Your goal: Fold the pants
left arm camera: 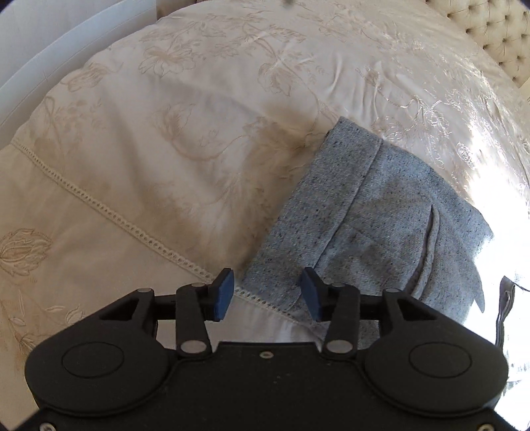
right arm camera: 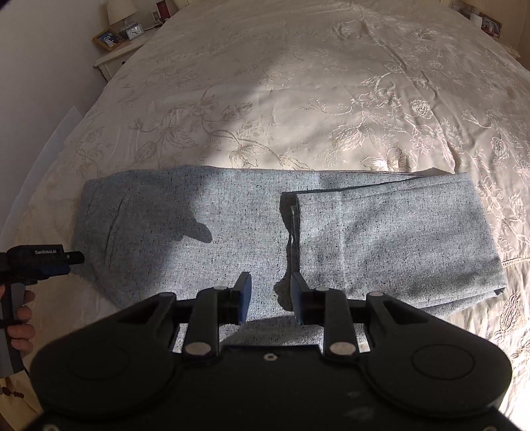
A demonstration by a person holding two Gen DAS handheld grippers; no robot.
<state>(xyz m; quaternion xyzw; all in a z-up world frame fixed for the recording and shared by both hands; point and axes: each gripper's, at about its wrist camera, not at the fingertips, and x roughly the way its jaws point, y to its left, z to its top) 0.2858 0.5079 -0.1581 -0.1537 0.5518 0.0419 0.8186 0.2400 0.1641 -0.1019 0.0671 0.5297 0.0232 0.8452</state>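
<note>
Light blue-grey flecked pants lie flat across the bed, with the leg ends folded back over the right part. In the left wrist view the waist end of the pants lies ahead and right of my left gripper, which is open and empty above the pants' near corner. My right gripper is open and empty, hovering over the middle of the pants near the front edge. The left gripper also shows at the left edge of the right wrist view, held by a hand.
The cream embroidered bedspread covers the bed, with a lace seam. A nightstand with a lamp, clock and photo frame stands at the back left. A tufted headboard shows at the upper right. A white wall runs along the left.
</note>
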